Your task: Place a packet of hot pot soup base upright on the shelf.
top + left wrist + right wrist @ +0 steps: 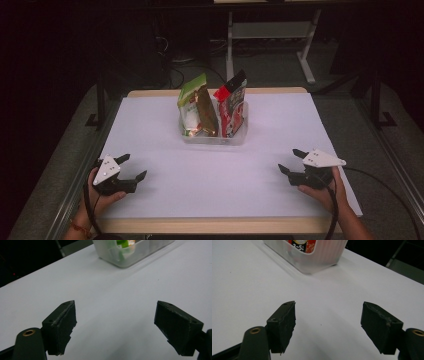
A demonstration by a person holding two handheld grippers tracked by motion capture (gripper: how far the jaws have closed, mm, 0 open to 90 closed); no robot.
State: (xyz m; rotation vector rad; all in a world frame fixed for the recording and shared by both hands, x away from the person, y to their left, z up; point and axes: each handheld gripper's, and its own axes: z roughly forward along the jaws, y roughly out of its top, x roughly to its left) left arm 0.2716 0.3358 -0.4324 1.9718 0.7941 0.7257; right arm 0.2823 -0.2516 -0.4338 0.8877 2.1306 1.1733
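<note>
a clear plastic tub (214, 136) sits at the middle far part of the white counter (225, 175), holding a green-topped packet (190, 102), a brown packet (206, 111) and a red packet (232, 107) upright. on the red one only "3~5" reads. the left hand-held gripper (131, 167) and right hand-held gripper (292, 161) rest near, well apart from the tub, jaws apart and empty.

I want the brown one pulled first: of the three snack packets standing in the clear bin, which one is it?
The middle packet in the clear bin: brown-gold, standing between the green-and-white packet on the left and the red-and-black packet on the right.
</note>
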